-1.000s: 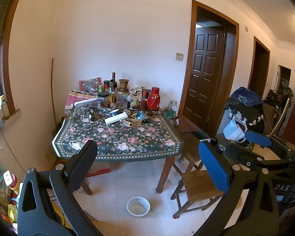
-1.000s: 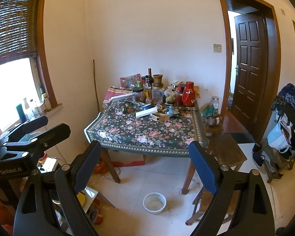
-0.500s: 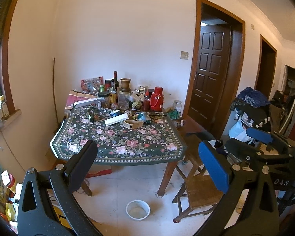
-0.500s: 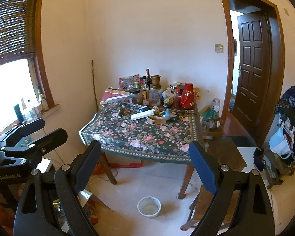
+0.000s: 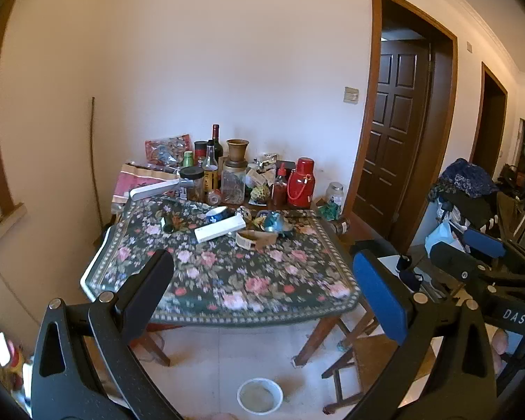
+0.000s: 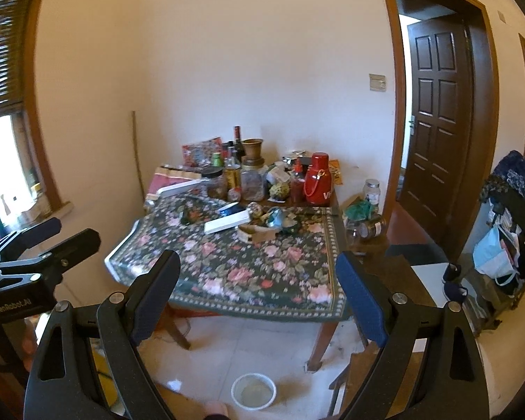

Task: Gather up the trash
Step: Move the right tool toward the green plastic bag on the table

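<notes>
Both handheld grippers are held spread wide and empty, well short of the table: the left gripper (image 5: 262, 292), with one black pad and one blue pad, and the right gripper (image 6: 259, 292), with dark blue pads, are each aimed at a wooden table draped in a dark green cloth printed with pink roses (image 5: 227, 276). Loose items that may be trash are seen toward the far half of the cloth: a long white rectangular box (image 5: 219, 230) lying flat, a torn beige cardboard piece (image 5: 254, 238) just beside it, and a crumpled teal wrapper (image 5: 274, 220) close behind. Along the wall edge of the table a row of jars and bottles is lined up, among them a dark wine bottle (image 5: 216, 143) and a red thermos flask with a handle (image 5: 300, 182) standing upright. On the tiled floor in front of the table a round white plastic bowl (image 6: 253, 391) is set. A dark brown panelled door (image 6: 437, 119) stands ajar at right, and a wooden stool (image 5: 371, 357) is placed near the table's right leg.
</notes>
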A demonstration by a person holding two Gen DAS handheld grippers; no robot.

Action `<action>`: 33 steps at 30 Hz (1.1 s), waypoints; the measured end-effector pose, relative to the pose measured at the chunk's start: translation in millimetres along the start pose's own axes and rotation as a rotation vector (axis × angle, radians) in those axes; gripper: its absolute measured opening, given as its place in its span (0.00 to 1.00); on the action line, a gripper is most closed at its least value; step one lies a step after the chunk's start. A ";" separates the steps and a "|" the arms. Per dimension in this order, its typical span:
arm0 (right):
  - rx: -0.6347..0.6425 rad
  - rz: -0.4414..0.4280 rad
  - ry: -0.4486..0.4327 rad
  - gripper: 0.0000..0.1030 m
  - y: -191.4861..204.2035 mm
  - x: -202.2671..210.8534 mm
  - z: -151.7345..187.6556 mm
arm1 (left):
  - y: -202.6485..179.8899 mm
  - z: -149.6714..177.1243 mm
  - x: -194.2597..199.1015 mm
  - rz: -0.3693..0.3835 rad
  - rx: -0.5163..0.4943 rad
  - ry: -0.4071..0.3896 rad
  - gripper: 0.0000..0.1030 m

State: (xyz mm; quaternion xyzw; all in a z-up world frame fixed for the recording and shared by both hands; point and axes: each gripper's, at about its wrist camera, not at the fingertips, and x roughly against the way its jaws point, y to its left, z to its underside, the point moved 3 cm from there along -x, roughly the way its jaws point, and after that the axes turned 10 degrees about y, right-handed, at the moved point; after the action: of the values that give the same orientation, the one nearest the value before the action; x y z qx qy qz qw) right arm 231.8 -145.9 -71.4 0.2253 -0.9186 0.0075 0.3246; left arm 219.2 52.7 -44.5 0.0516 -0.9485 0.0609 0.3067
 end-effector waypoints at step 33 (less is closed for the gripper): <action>-0.258 -0.027 0.465 0.86 -71.0 -325.2 -98.6 | 70.4 -69.9 -382.0 0.011 0.127 0.539 0.73</action>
State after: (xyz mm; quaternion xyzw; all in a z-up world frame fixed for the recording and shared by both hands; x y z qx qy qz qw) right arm 543.7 -60.9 -198.0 0.1864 -0.8096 -0.0623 0.5531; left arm 558.0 155.6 -218.8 0.0476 -0.8271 0.1332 0.5440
